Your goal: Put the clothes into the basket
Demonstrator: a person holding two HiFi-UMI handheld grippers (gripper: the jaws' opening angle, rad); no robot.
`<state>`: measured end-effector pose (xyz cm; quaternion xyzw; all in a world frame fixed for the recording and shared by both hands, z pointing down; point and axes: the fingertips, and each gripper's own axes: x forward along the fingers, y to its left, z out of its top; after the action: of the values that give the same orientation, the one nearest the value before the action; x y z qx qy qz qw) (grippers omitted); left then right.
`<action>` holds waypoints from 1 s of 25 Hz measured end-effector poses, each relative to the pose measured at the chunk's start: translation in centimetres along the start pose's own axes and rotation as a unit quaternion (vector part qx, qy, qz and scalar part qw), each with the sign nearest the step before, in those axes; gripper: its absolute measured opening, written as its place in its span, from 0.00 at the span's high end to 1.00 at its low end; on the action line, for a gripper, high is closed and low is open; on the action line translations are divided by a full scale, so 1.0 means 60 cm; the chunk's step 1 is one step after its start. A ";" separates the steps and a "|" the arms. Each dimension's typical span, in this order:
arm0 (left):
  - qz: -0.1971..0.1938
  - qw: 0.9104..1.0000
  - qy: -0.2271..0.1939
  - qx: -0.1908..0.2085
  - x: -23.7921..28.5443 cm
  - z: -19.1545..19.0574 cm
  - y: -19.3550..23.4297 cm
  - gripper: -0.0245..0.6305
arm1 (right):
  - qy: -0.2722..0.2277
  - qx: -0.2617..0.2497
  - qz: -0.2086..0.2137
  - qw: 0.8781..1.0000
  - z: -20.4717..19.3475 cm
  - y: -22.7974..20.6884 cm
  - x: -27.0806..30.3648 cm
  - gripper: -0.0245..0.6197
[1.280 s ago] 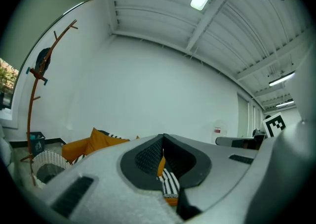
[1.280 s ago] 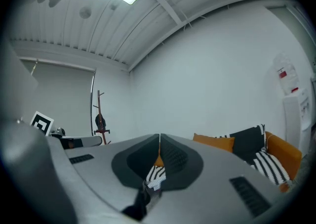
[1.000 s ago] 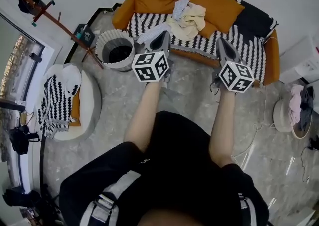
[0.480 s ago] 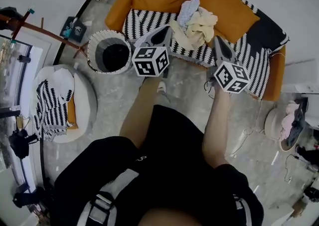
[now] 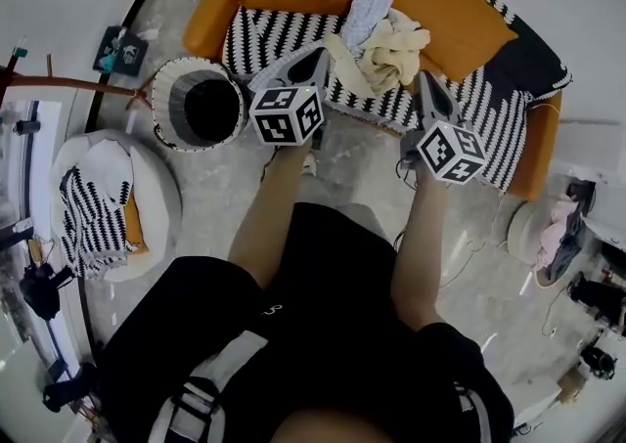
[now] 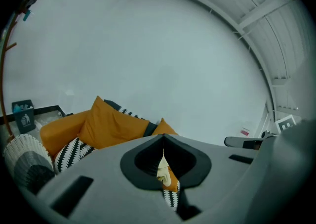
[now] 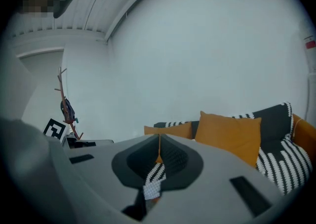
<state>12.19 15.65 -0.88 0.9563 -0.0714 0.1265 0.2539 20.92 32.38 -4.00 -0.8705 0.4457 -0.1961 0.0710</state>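
A heap of pale yellow, cream and light checked clothes (image 5: 383, 35) lies on the black-and-white striped sofa seat (image 5: 256, 40). The round white woven basket (image 5: 201, 104) with a dark inside stands on the floor left of the sofa. My left gripper (image 5: 318, 58) is shut and empty, its tip at the sofa's front edge, just left of the clothes. My right gripper (image 5: 426, 84) is shut and empty too, pointing at the seat right of the heap. In the left gripper view a sliver of yellow cloth (image 6: 163, 172) shows past the closed jaws.
Orange cushions (image 5: 455, 11) lean on the sofa back. A round pouf with a striped throw (image 5: 98, 206) sits on the floor at the left. A wooden coat stand (image 5: 78, 87) crosses the upper left. More clothing lies in a holder (image 5: 559, 241) at the right.
The person has walked toward the sofa. Both shut grippers have come forward and lower, from over the floor to the sofa's front edge beside the clothes heap.
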 end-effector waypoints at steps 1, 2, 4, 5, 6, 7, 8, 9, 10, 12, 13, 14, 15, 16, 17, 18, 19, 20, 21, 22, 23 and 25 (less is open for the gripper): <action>-0.001 1.000 0.007 -0.002 0.011 -0.008 0.001 0.95 | 0.005 0.005 -0.005 1.000 -0.006 -0.011 0.003 0.94; -0.003 1.000 0.014 -0.004 0.022 -0.016 0.000 0.95 | 0.009 0.009 -0.011 1.000 -0.012 -0.023 0.005 0.94; -0.006 1.000 0.028 -0.008 0.043 -0.033 -0.002 0.95 | 0.018 0.020 -0.022 0.999 -0.024 -0.049 0.009 0.94; -0.006 0.999 0.034 -0.013 0.053 -0.043 -0.002 0.95 | 0.023 0.026 -0.026 0.999 -0.031 -0.061 0.011 0.94; -0.005 0.999 0.040 -0.019 0.062 -0.053 -0.002 0.95 | 0.028 0.033 -0.029 0.999 -0.040 -0.073 0.013 0.94; -0.004 0.999 0.045 -0.026 0.071 -0.063 -0.002 0.95 | 0.034 0.041 -0.030 0.998 -0.051 -0.083 0.016 0.94; -0.001 0.998 0.049 -0.033 0.079 -0.074 -0.001 0.95 | 0.040 0.048 -0.030 0.998 -0.064 -0.093 0.019 0.94; 0.003 0.998 0.052 -0.038 0.087 -0.085 0.001 0.95 | 0.047 0.053 -0.027 0.997 -0.077 -0.101 0.026 0.94; 0.008 0.998 0.054 -0.042 0.095 -0.097 0.003 0.95 | 0.055 0.058 -0.022 0.997 -0.091 -0.109 0.033 0.94; 0.019 0.997 0.059 -0.048 0.112 -0.122 0.008 0.95 | 0.071 0.066 -0.011 0.995 -0.123 -0.122 0.052 0.94; 0.024 0.996 0.063 -0.051 0.122 -0.138 0.011 0.95 | 0.080 0.069 -0.005 0.994 -0.141 -0.128 0.062 0.94; 0.029 0.996 0.066 -0.055 0.134 -0.155 0.014 0.95 | 0.091 0.069 0.002 0.993 -0.157 -0.135 0.072 0.94; 0.034 0.995 0.070 -0.061 0.147 -0.173 0.017 0.95 | 0.103 0.066 0.009 0.992 -0.174 -0.141 0.083 0.94; 0.038 0.994 0.074 -0.068 0.160 -0.193 0.021 0.95 | 0.115 0.061 0.016 0.991 -0.191 -0.147 0.093 0.94; 0.042 0.993 0.078 -0.074 0.172 -0.214 0.026 0.95 | 0.126 0.054 0.022 0.990 -0.208 -0.153 0.103 0.94; 0.045 0.993 0.081 -0.079 0.186 -0.233 0.032 0.95 | 0.134 0.046 0.028 0.989 -0.224 -0.160 0.115 0.94; 0.047 0.992 0.085 -0.081 0.201 -0.251 0.039 0.95 | 0.140 0.040 0.033 0.989 -0.240 -0.168 0.128 0.94; 0.049 0.991 0.088 -0.084 0.216 -0.269 0.045 0.95 | 0.146 0.034 0.037 0.988 -0.255 -0.178 0.141 0.94; 0.052 0.990 0.092 -0.088 0.229 -0.288 0.049 0.95 | 0.153 0.031 0.041 0.987 -0.270 -0.189 0.151 0.94; 0.055 0.989 0.098 -0.093 0.238 -0.308 0.053 0.95 | 0.162 0.029 0.044 0.985 -0.286 -0.198 0.158 0.94; 0.059 0.988 0.104 -0.098 0.245 -0.329 0.056 0.95 | 0.169 0.027 0.046 0.984 -0.302 -0.208 0.164 0.94; 0.065 0.986 0.111 -0.104 0.262 -0.362 0.065 0.95 | 0.181 0.020 0.051 0.982 -0.329 -0.227 0.180 0.94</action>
<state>21.97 22.07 23.54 0.8979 -0.1174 0.2401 0.3499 28.77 32.80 21.10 -0.7954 0.4906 -0.3554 0.0166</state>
